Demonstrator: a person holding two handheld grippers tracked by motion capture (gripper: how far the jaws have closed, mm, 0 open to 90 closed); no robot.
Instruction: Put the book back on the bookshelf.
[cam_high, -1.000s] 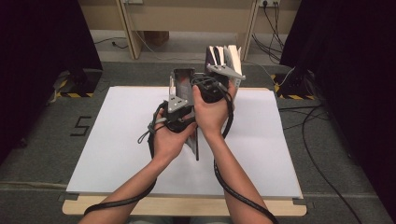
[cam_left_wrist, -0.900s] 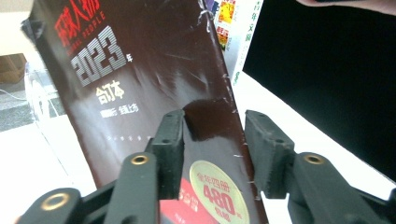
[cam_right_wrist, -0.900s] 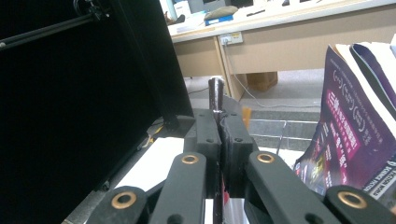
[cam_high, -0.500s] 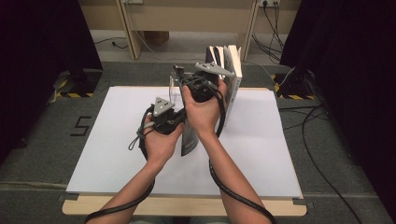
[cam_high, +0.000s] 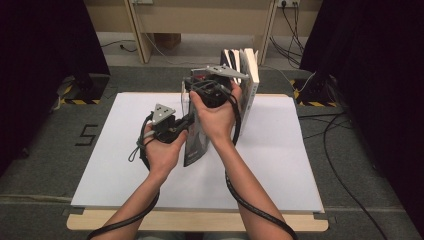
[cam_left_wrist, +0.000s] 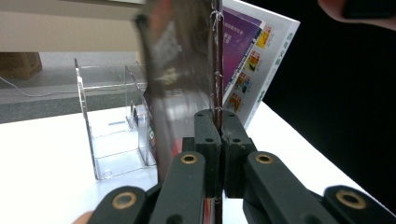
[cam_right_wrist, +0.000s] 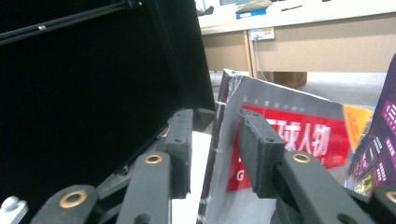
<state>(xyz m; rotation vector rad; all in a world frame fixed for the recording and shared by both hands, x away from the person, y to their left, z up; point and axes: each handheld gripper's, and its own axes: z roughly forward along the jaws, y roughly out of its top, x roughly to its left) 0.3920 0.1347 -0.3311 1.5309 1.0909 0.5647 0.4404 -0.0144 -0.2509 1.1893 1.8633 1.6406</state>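
Observation:
A thin magazine (cam_high: 196, 147) with a grey and red cover (cam_right_wrist: 280, 130) stands on edge on the white table (cam_high: 280, 160), held between the two hands. My left gripper (cam_high: 186, 121) comes at it from the left and is shut on its stitched spine edge (cam_left_wrist: 215, 70), the pads (cam_left_wrist: 208, 140) pressed together on it. My right gripper (cam_high: 202, 100) is above it at the top edge. Its jaws have just been opening and stand apart in the right gripper view (cam_right_wrist: 215, 140), with the magazine's edge between them and a gap on each side.
A clear acrylic stand (cam_left_wrist: 107, 140) sits on the table just behind the magazine. Several upright books (cam_high: 247, 75) stand at the table's back edge, one with a purple cover (cam_left_wrist: 247, 60). Black curtains flank the table, and cables lie on the floor at the right.
My left gripper moved left and nearer and closed on the magazine's edge. The right gripper's jaws opened off the magazine. The magazine swung from edge-on to showing its cover.

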